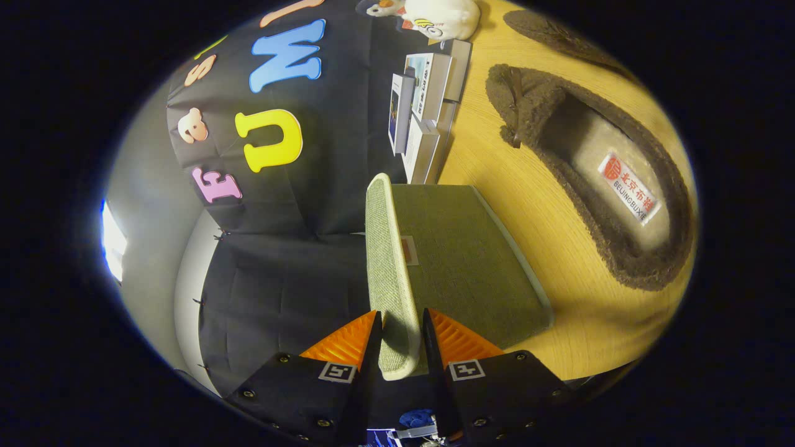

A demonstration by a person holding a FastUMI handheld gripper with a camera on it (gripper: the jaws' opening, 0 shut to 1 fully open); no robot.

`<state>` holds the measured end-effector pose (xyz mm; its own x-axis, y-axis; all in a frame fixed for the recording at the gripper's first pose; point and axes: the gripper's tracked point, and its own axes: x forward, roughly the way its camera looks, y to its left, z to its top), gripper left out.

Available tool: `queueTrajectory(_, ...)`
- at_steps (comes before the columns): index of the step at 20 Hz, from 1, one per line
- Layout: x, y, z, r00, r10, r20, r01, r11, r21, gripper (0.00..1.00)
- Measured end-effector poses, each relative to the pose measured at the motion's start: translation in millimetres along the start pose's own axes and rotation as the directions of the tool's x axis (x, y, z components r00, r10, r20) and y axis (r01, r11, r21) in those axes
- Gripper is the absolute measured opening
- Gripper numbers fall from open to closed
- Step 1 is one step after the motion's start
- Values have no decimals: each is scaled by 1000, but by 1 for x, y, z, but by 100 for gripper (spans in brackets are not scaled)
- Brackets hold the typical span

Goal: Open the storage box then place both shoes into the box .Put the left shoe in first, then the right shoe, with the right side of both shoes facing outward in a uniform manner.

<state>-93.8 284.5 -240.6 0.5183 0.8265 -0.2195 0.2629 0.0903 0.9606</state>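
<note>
Gripper (pixel 400 335) rolled sideways, fingers nearly closed and pinching the near edge of the storage box lid (pixel 388 261) between them, one finger on each face of the rim. Green woven fabric on the storage box (pixel 466 261), small tag on its lid face, too small to read; contents hidden. Beyond the box, against the black cloth wall, a row of books (pixel 422 105) standing upright, spine writing too blurred to read. Farther off, a white plush toy (pixel 444 18). Right of the box, on the wooden table (pixel 540 205), a brown fuzzy shoe (pixel 590 180), opening facing the camera, insole label reading "BEIJINGBUXIE" under red characters. Second brown shoe (pixel 559 37) beyond it, partly visible.
</note>
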Motion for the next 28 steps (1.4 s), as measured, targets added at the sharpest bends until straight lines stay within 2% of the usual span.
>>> queueTrajectory(3, -4, 3, -7, 999, -1, -38, 0, 999, -34, 40)
queueTrajectory(5, -4, 7, -14, 998, 2, -68, -9, 995, -101, 40)
queueTrajectory(6, 8, 14, -10, 1000, 13, -4, -14, 995, -99, 40)
queueTrajectory(7, 1, 16, -4, 1000, 18, -18, -20, 994, -106, 0)
queueTrajectory(11, -4, 24, -14, 998, -14, -55, 4, 985, -172, 0)
queueTrajectory(19, -5, 101, -22, 996, -24, -92, -10, 935, -354, 0)
queueTrajectory(23, 7, 134, -38, 993, -47, -107, -9, 882, -471, 0)
queueTrajectory(28, 30, 168, -63, 991, -65, -117, -10, 837, -547, 0)
